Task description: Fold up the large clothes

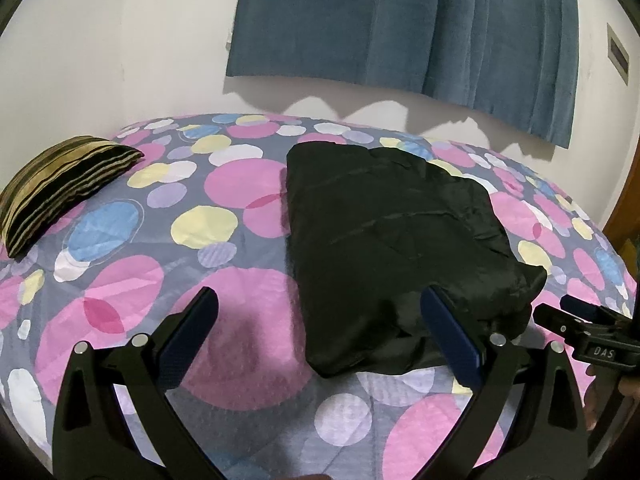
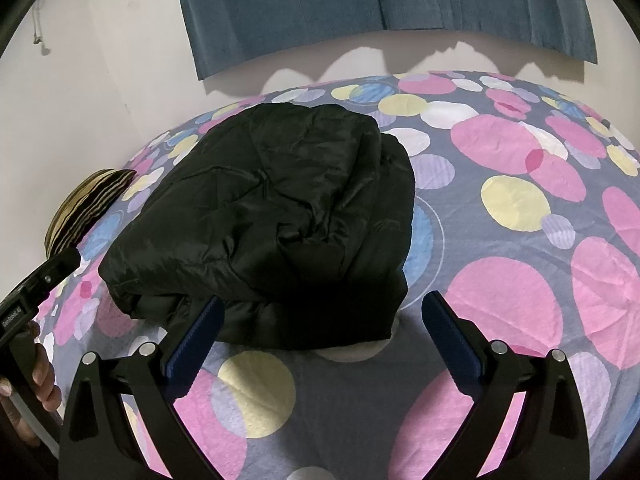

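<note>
A black puffy jacket (image 1: pixel 384 240) lies folded into a thick rectangular bundle on the bed; it also shows in the right wrist view (image 2: pixel 280 216). My left gripper (image 1: pixel 320 304) is open and empty, just short of the bundle's near left corner. My right gripper (image 2: pixel 324 312) is open and empty at the bundle's near right edge, its left finger (image 2: pixel 200 332) in front of the jacket. The right gripper shows at the right edge of the left wrist view (image 1: pixel 588 332), the left gripper at the left edge of the right wrist view (image 2: pixel 36 288).
The bed (image 1: pixel 160 280) has a grey sheet with pink, yellow and blue circles. A striped gold and black pillow (image 1: pixel 60 184) lies at the far left. A white wall and a blue curtain (image 1: pixel 420 32) stand behind the bed.
</note>
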Demonstrator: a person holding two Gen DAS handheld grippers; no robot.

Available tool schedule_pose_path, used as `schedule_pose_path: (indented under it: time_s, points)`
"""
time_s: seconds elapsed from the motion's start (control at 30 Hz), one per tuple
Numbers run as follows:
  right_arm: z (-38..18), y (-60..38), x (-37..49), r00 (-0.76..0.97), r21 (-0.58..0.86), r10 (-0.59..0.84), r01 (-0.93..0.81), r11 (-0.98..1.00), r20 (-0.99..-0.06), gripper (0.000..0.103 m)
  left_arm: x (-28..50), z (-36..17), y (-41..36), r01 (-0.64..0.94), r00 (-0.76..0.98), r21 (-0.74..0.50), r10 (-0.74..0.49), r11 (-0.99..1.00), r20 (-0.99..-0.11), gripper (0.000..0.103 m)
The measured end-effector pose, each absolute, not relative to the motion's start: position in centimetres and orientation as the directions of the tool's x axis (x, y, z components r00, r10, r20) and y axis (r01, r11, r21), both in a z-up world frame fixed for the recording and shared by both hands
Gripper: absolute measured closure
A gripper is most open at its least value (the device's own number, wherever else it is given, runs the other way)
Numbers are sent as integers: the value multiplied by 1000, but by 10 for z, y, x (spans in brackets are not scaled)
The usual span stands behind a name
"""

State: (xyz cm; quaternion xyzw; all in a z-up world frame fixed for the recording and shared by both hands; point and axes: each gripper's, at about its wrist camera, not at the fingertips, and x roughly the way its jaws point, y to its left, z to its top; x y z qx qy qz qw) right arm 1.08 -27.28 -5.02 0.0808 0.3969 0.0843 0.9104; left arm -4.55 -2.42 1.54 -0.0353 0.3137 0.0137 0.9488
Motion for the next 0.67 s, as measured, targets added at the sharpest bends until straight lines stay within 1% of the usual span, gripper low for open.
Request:
schedule_pose_path:
  time_s: [0.43, 0.53, 0.6, 0.67]
  points:
    - [-51, -268, 8, 664, 225, 228, -91, 970, -712, 5, -46, 16, -20, -35, 816, -86, -21, 996, -578, 2]
    - [-44, -273, 7, 671, 241, 239, -92, 966, -702, 5, -40, 15, -5, -92, 810, -90, 22, 992, -586, 2]
    - [-39, -283, 7, 682, 246, 235, -83, 966, -693, 5, -32, 12, 13, -124, 790, -105, 34, 987, -612, 2]
    - [-36, -299, 10, 693, 234, 214, -68, 970, -688, 5, -22, 5, 41, -194, 769, -114, 79, 974, -635, 2]
